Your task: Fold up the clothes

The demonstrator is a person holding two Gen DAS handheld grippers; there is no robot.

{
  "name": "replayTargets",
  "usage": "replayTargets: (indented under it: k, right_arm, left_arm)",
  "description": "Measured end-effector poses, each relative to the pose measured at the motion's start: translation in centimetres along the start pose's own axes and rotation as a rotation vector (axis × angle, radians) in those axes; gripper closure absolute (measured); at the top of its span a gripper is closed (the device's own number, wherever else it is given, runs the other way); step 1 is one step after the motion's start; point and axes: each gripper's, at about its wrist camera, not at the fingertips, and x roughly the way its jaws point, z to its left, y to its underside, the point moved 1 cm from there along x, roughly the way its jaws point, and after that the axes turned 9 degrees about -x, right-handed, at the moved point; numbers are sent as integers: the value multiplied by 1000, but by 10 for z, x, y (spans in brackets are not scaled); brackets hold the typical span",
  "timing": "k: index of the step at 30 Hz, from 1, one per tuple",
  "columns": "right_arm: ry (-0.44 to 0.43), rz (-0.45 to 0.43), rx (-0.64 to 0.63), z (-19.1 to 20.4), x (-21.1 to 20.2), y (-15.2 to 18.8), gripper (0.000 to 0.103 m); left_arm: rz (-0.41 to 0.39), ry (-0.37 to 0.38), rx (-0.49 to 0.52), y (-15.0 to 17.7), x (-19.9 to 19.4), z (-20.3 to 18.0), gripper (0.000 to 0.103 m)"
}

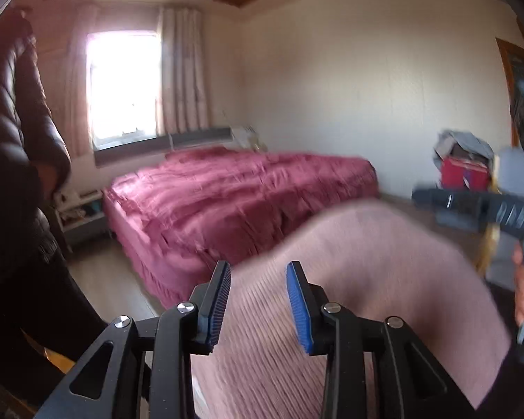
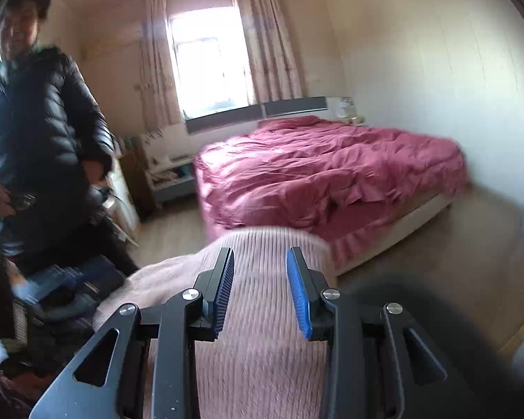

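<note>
A pink ribbed garment (image 1: 349,279) is being gripped by the left claw (image 1: 258,305) and by the right claw (image 2: 260,291), raised before a red-covered bed (image 2: 332,171). No writing is being shown legibly.

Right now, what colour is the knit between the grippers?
Pale pink ribbed knit; shows best in the right wrist view.
</note>
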Motion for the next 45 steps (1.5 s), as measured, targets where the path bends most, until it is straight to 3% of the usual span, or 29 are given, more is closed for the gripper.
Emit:
replayTargets:
  k: [2,4,6,9,10,13,14,16,22,27,30,32,36,45]
  right_arm:
    - [44,94,-26,6,19,-5,69]
    - [49,190,11,4,43,7,68]
    - [47,199,73,-1,61,25,69]
    - [32,127,83,-4,48,27,68]
    - [26,97,77,-3,38,25,62]
    - [75,-1,50,2,-10,33,20]
    - [81,-31,46,2,-28,41,18]
    - [74,-58,48,4,-56,59,18]
    - [142,50,15,26,-109,132,18]
    - [143,106,-15,48,-132,180,17]
    - [101,145,36,52,-129,199,7]
    - [75,170,74,52,-122,206,0]
    - [80,160,64,58,-125,206,0]
    - [164,87,-16,73,-143,194,0]
  left_arm:
    - [52,-33,17,-4,17,-4,69]
    - [193,-50,25,16,52,-7,71]
    - [171,-29,-24,30,56,-2,70]
    - [126,4,-66,33,43,6,71]
    - [122,3,-79,33,36,9,71]
    - [106,-11,-141,38,8,17,70]
    - [101,-15,-161,39,-2,19,70]
    - [85,-28,-201,48,-26,23,69]
    - [74,-76,-288,111,-105,19,65]
    - [77,-140,-268,144,-136,-1,62]
    - [133,-178,-235,159,-146,-14,62]
    - [212,-173,-225,167,-143,-20,62]
    - [332,-163,-208,181,-136,-28,62]
    - [291,-233,-211,181,-155,-26,62]
